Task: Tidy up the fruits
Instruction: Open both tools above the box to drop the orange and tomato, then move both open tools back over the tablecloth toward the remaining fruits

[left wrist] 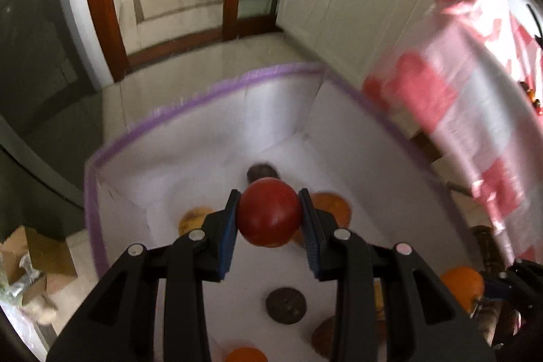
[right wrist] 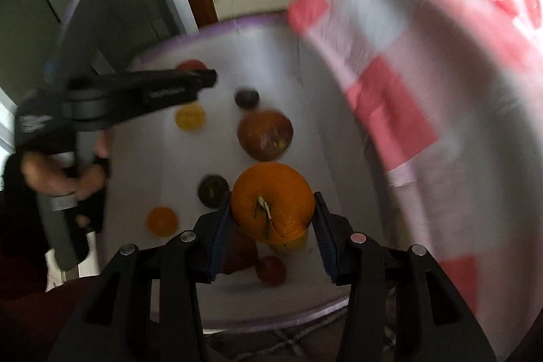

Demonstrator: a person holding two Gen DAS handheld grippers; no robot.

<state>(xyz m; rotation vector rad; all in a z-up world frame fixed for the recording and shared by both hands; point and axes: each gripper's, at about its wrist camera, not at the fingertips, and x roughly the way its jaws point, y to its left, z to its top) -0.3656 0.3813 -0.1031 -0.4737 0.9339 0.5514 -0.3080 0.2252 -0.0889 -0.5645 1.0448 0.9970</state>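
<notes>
Over white bin [left wrist: 190, 138], both grippers tilt down (L [left wrist: 269, 213] w/ tomato [left wrist: 269, 212], R [right wrist: 272, 213] w/ orange [right wrist: 272, 207]).

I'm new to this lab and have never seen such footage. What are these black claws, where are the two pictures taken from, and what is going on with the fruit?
No robot here: a person holds a hand-operated two-finger gripper in each hand, and each picture comes from a fisheye camera on one gripper, looking along its fingers. The left gripper clamps a red fruit; the right gripper clamps an orange. Both hang over a white bin with a purple rim, where several fruits already lie, including a dark round one. A pink-and-white bag hangs beside it.
</notes>
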